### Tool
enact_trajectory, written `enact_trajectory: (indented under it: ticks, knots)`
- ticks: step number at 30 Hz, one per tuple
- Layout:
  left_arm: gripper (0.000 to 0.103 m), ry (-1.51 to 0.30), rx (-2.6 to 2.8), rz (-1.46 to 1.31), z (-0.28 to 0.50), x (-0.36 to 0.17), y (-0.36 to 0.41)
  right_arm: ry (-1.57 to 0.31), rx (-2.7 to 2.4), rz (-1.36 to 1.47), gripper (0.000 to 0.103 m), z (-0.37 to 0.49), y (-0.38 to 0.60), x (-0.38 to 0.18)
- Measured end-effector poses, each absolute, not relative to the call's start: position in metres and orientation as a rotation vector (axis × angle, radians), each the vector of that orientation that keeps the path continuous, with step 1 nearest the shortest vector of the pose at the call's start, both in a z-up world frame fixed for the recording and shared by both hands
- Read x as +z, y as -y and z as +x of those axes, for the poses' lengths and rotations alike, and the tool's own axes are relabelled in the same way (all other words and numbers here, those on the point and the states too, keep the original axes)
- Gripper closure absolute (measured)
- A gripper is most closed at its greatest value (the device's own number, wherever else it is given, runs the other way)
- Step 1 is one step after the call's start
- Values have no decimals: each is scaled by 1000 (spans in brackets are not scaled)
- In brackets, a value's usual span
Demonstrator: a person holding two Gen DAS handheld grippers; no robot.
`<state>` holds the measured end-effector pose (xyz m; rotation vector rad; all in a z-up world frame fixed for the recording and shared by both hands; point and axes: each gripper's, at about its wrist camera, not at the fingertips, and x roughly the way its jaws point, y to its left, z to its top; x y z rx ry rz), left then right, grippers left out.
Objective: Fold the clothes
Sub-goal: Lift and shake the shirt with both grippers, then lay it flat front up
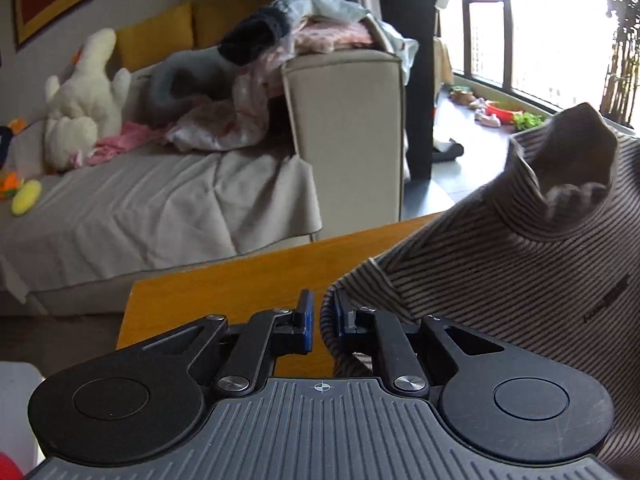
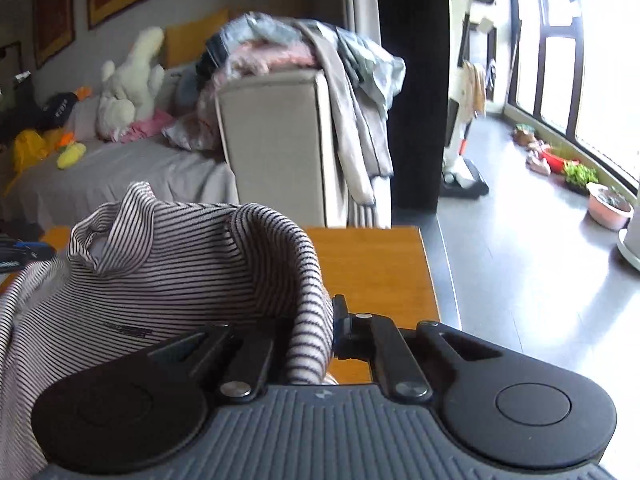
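Observation:
A brown-and-white striped turtleneck shirt (image 1: 500,280) hangs between my two grippers above the orange wooden table (image 1: 224,288), its collar (image 1: 572,168) standing up. My left gripper (image 1: 323,320) is shut on a folded edge of the shirt's left side, with the cloth against the right blue pad. In the right wrist view the shirt (image 2: 180,280) fills the left half. My right gripper (image 2: 316,336) is shut on a thick fold of its right side, which hides the left finger. The table (image 2: 372,264) shows bare beyond it.
A beige sofa (image 1: 160,208) stands behind the table, with a pile of clothes (image 1: 320,32) on its armrest and a white plush toy (image 1: 88,92) on the seat. To the right are grey floor, an upright cleaner (image 2: 460,160) and plant pots (image 2: 610,204) by the window.

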<state>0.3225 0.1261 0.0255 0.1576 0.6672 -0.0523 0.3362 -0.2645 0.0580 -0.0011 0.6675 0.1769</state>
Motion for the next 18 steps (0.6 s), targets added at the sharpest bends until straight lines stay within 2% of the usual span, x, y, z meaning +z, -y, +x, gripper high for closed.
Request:
enact_trajectory:
  ticks: [2,4,6,7,8,11,12,13,15,18]
  knots:
    - [94,-680,21,195,329,16,-135,-663,133,-17,90,343,262,46]
    - [93,-699,71,178,330,12,-148,-656,91,-22,66,345,261,42]
    - [88,-713,81,106,325,16,-163,-626,77,-40,58,334,263,50]
    - [76,-704,73,78,318,22,-166,-598,74,-66,55,325,262,56]
    - [58,-683,62,58,309,29,-166,-569,70,-93,54,316,261,62]
    - [34,-603,-6,2,283,51,-153,-483,81,-93,49,285,258,81]
    - [28,-575,-40,-16,275,57,-145,-462,88,-77,45,273,257,86]
    - [18,-549,-76,-33,266,63,-136,-446,100,-59,36,259,256,90]
    - [10,-502,-161,-57,247,63,-112,-432,150,-18,24,231,254,90]
    - [6,-450,-299,-40,217,48,-74,-484,224,20,23,198,245,72]
